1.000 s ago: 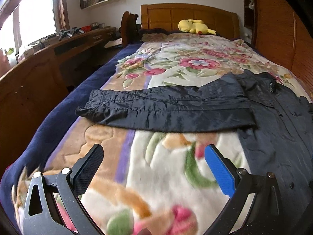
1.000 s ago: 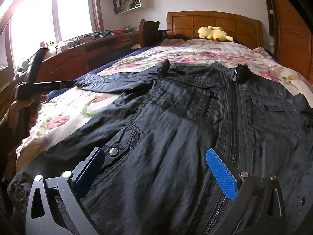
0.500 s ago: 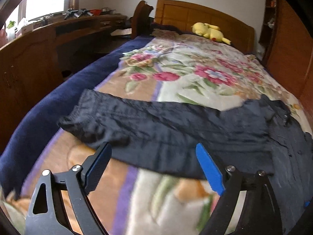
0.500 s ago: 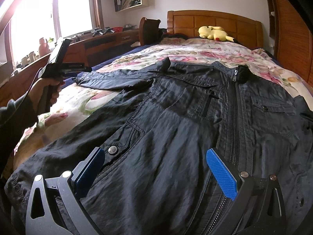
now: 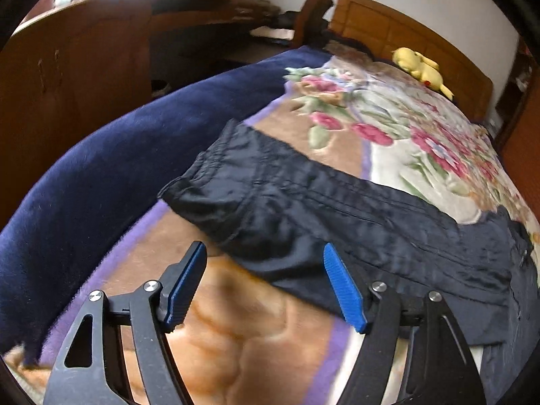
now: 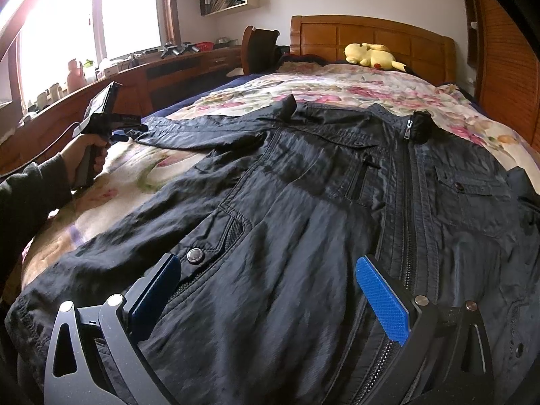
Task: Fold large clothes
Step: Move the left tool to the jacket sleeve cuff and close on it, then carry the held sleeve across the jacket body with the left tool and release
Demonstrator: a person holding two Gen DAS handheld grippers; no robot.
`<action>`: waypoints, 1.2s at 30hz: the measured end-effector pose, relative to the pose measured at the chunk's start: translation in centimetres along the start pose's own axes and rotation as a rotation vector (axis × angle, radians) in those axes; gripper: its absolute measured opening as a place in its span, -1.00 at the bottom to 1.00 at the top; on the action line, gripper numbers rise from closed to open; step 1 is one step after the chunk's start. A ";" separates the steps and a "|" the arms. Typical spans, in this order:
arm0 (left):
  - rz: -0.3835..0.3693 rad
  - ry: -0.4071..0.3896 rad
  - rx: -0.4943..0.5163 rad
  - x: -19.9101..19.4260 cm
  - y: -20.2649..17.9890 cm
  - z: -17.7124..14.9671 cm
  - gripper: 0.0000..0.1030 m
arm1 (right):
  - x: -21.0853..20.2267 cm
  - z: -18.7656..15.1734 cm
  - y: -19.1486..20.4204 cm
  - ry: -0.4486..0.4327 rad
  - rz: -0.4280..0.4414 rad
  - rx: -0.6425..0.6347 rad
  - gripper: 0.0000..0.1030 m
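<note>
A large black zip-front jacket (image 6: 320, 209) lies spread face up on the bed. Its sleeve (image 5: 303, 209) stretches out flat to the left, with the cuff (image 5: 206, 182) near the blanket's navy border. My left gripper (image 5: 265, 263) is open and empty, its blue pads just short of the sleeve's near edge by the cuff. It also shows in the right wrist view (image 6: 114, 125), held in a hand beside the cuff. My right gripper (image 6: 268, 280) is open and empty, low over the jacket's lower front, left of the zipper.
A floral blanket (image 6: 354, 87) with a navy border (image 5: 101, 175) covers the bed. A yellow plush toy (image 6: 371, 55) lies by the wooden headboard (image 6: 371, 37). A long wooden desk (image 6: 141, 81) runs along the left under the window, a wooden wardrobe (image 6: 506, 67) stands right.
My left gripper has moved left and forward along the sleeve, closing in on the cuff end. The right gripper and the jacket have stayed still.
</note>
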State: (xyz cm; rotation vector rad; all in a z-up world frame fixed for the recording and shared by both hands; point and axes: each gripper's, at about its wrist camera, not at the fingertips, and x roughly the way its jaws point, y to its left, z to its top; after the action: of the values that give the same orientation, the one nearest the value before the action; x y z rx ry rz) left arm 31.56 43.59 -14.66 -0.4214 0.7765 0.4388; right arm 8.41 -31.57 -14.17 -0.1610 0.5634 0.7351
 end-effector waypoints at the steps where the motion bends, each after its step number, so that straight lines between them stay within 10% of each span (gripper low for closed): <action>1: -0.007 0.005 -0.013 0.2 0.3 0.2 0.41 | 0.0 0.0 0.0 0.001 0.000 -0.001 1.00; 8: -0.021 0.032 -0.061 1.9 0.9 0.9 0.21 | 0.1 0.0 0.1 0.007 -0.003 -0.004 1.00; 17: -0.039 0.015 0.011 1.7 -0.1 1.7 -0.79 | 0.1 0.0 0.2 0.009 -0.003 -0.007 1.00; 36: -0.273 -0.217 0.474 -19.7 -20.9 -2.7 -0.82 | -4.5 0.0 -1.7 -0.063 -0.015 0.026 1.00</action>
State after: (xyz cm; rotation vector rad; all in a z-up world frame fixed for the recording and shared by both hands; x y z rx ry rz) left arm 28.46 20.53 2.34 -0.0314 0.5766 0.0359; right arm 6.86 -35.52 -11.81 -0.1173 0.5106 0.7160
